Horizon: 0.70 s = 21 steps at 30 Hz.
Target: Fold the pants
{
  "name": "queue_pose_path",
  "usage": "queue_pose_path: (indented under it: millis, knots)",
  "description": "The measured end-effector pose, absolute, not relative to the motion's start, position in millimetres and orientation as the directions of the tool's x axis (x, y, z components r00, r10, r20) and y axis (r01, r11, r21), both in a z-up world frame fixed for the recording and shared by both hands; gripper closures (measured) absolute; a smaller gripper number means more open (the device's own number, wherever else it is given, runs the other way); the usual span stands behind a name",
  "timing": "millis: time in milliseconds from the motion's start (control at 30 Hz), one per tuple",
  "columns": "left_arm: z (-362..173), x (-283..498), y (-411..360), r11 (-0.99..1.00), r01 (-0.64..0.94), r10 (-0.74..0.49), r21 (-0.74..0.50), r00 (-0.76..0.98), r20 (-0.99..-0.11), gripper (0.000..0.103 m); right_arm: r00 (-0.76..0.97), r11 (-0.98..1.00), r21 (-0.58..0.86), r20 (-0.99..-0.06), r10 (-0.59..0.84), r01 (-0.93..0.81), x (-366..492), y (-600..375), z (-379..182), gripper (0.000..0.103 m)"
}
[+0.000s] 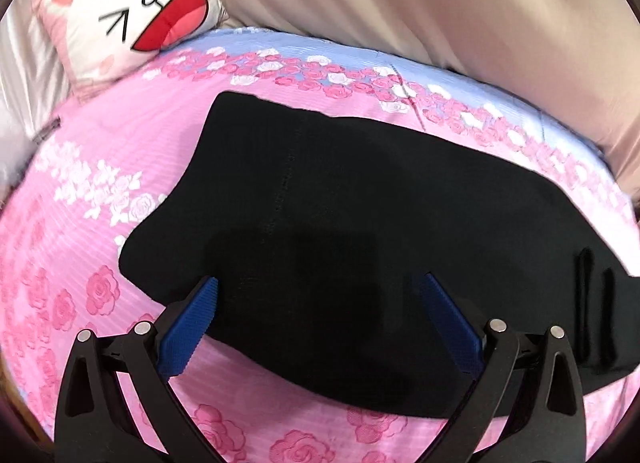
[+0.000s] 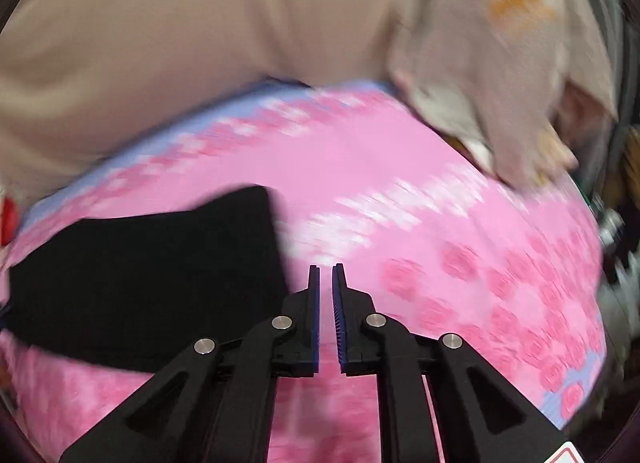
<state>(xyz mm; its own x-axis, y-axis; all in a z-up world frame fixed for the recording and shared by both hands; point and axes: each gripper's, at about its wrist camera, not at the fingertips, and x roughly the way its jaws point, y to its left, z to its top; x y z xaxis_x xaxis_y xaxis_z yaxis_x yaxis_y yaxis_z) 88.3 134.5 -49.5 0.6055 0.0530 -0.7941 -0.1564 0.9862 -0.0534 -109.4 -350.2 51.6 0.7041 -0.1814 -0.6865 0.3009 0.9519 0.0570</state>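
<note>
The black pants [image 1: 360, 215] lie folded flat on the pink rose-print bedsheet [image 1: 80, 263]. My left gripper [image 1: 320, 283] is open, its blue pads [image 1: 188, 327] spread wide over the near edge of the pants, holding nothing. In the right wrist view the pants [image 2: 152, 271] lie at the left, and my right gripper [image 2: 326, 269] is shut and empty, just right of the pants' edge, over the bare sheet [image 2: 440, 203]. That view is motion-blurred.
A cat-face pillow [image 1: 132, 15] sits at the bed's far left corner. Beige curtain fabric [image 1: 440, 3] hangs along the far side. A crumpled pale cloth [image 2: 500, 83] lies at the bed's far right, with clutter beyond the right edge.
</note>
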Motion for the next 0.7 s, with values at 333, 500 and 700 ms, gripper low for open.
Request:
queue_pose_path:
  millis: [333, 500, 700]
  knots:
    - [-29, 72, 145, 0.983, -0.151, 0.017, -0.103, 0.636, -0.771, 0.005, 0.577, 0.980, 0.031, -0.805, 0.141, -0.197, -17, -190, -19, 0.071]
    - [-30, 64, 176, 0.971, -0.206, 0.041, -0.120, 0.643, -0.765, 0.005, 0.641, 0.969, 0.156, -0.728, 0.244, -0.192, -10, -185, 21, 0.095]
    - [-40, 71, 191, 0.953, -0.236, -0.005, -0.190, 0.614, -0.789, 0.005, 0.572, 0.952, 0.102, -0.779, 0.257, -0.290, 16, -129, -22, 0.087]
